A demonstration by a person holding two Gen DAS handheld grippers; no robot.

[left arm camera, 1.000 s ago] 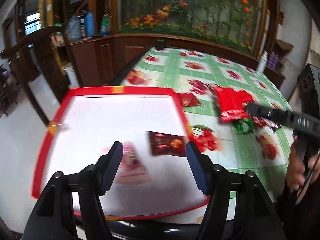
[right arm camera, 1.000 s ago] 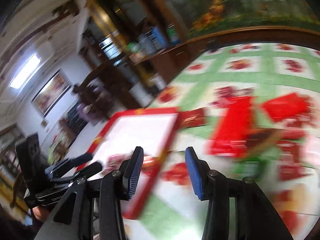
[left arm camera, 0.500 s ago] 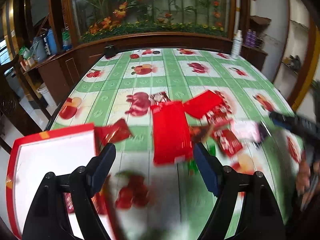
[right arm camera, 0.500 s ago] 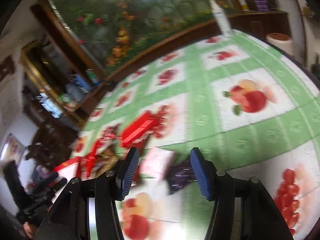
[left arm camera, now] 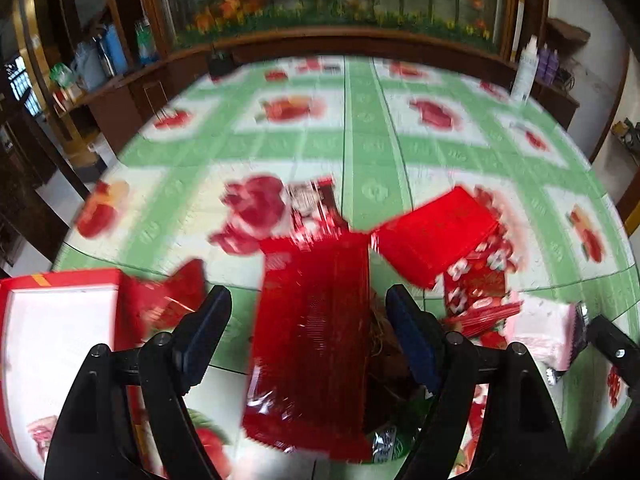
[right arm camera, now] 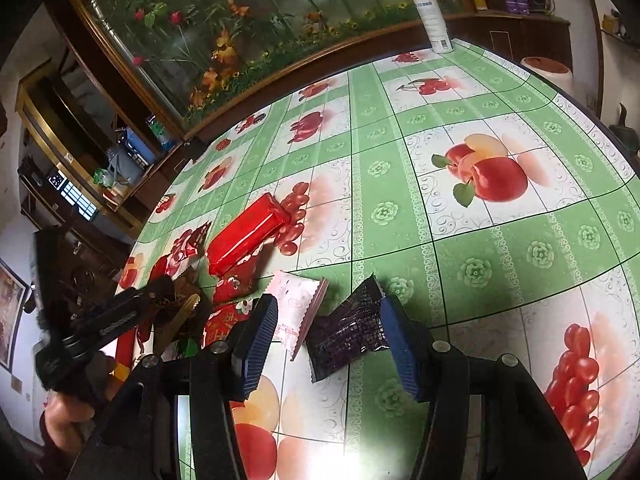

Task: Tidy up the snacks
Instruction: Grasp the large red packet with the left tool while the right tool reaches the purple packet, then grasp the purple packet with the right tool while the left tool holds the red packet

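Red long snack packet (left arm camera: 312,344) between parted, unclenched left gripper (left arm camera: 308,336) pads; right gripper (right arm camera: 328,340) likewise released over dark purple wrapper (right arm camera: 348,332); pick-up step; red-rimmed tray (left arm camera: 60,280) at 9 o'clock; next: descend, clamp, carry to tray.

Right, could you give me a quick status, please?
Both grippers open, empty. Left gripper over long red packet; right gripper over dark purple packet. Nothing blocking.

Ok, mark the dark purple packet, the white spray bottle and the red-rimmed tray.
dark purple packet (right arm camera: 347,330): right wrist view, middle of wrapper.
white spray bottle (right arm camera: 434,20): right wrist view, body.
red-rimmed tray (left arm camera: 60,280): left wrist view, far rim.
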